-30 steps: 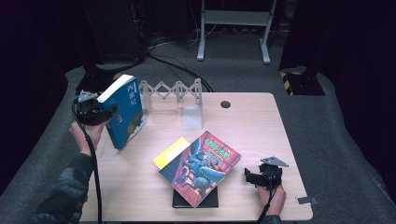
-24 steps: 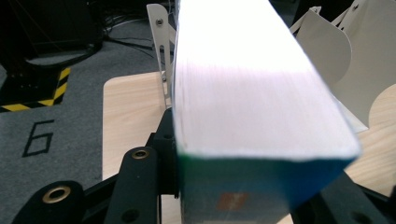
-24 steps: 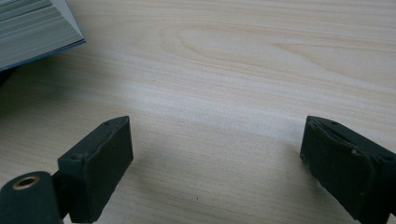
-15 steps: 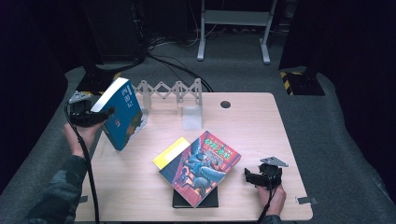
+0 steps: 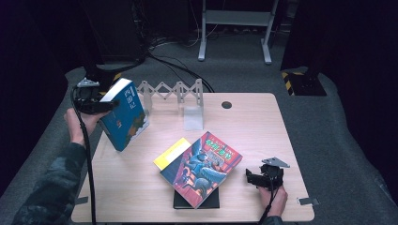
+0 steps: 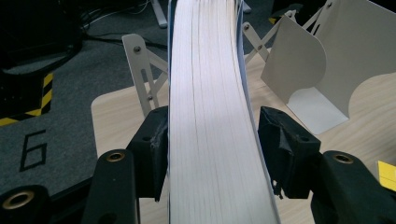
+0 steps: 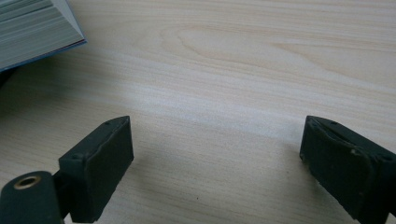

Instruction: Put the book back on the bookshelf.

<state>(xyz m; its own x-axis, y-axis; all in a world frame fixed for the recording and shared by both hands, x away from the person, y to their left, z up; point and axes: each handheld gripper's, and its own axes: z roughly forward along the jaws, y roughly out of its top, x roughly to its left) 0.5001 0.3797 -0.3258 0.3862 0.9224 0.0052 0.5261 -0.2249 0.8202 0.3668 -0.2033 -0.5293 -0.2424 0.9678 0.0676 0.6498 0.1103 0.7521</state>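
Blue book point(image 5: 124, 119) tilts over the table's point(image 5: 263, 122) far-left edge; left gripper point(image 6: 212, 140), jaws just opening, straddles its pages. Right gripper point(image 7: 215, 163) gapes wide, empty.

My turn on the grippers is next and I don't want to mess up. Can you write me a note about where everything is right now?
Left gripper: around the top of the blue book, which tilts at the table's left edge. Its jaws have just been opening, so I can't tell if the grip is firm.
Right gripper: open, holding nothing, low at the table's near right.
Stack: colourful book on top of a yellow book and a black book.
Done: the blue book is picked from the rest.
Left, probably: stand it in the white rack, then the stack.
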